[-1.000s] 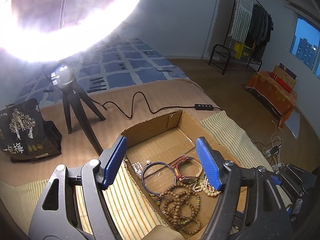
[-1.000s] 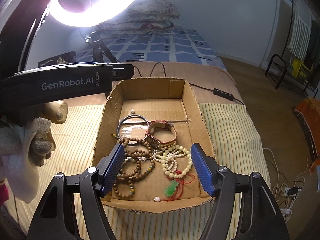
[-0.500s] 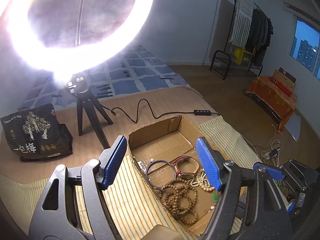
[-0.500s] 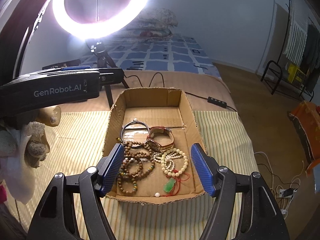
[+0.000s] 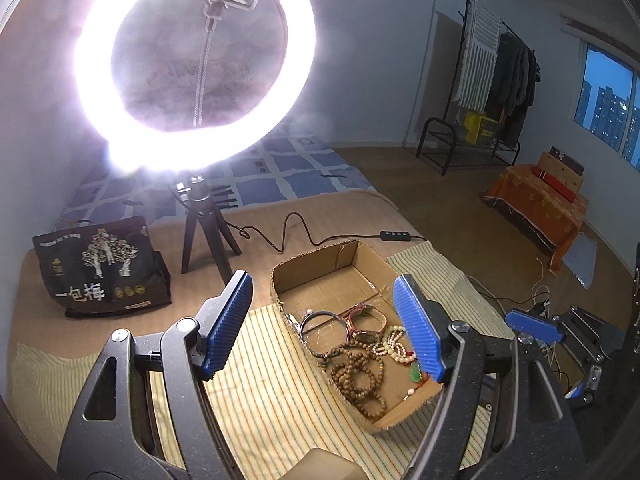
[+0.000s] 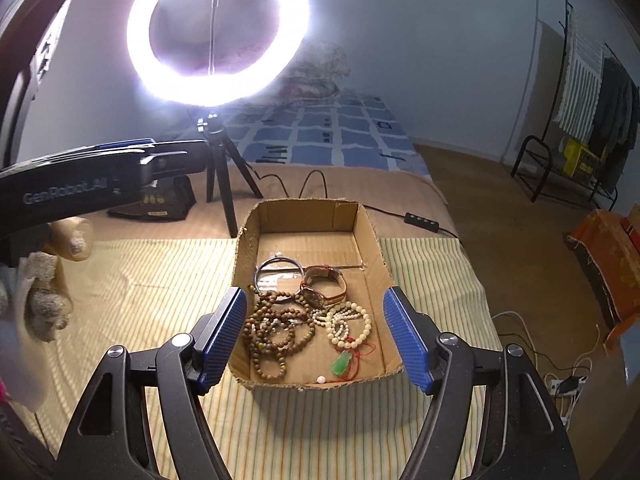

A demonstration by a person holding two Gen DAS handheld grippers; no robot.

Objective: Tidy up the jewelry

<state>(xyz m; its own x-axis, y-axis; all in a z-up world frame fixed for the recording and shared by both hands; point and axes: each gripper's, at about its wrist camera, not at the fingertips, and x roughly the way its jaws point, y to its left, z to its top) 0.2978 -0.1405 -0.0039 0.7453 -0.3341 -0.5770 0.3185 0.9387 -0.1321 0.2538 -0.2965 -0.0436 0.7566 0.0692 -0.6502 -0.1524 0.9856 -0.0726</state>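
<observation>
A shallow cardboard box point(image 6: 366, 224) lies on a striped mat and holds jewelry: brown wooden bead bracelets point(image 6: 274, 330), a cream bead bracelet point(image 6: 348, 322) with a green pendant point(image 6: 342, 364), a watch point(image 6: 324, 286) and a metal bangle point(image 6: 278, 270). My right gripper point(image 6: 314, 338) is open and empty, raised above the box's near end. My left gripper point(image 5: 322, 326) is open and empty, above the box's left side; the box point(image 5: 320, 266) and wooden beads point(image 5: 358, 374) show between its fingers.
A lit ring light point(image 6: 218, 34) on a tripod point(image 6: 224, 172) stands behind the box, its cable point(image 5: 296, 236) running right. A black bag point(image 5: 98, 264) sits at the left. The bed edge drops to the floor on the right.
Both grippers have risen and pulled back from the box, so it looks smaller and the ring light is fully in view. The jewelry has not moved.
</observation>
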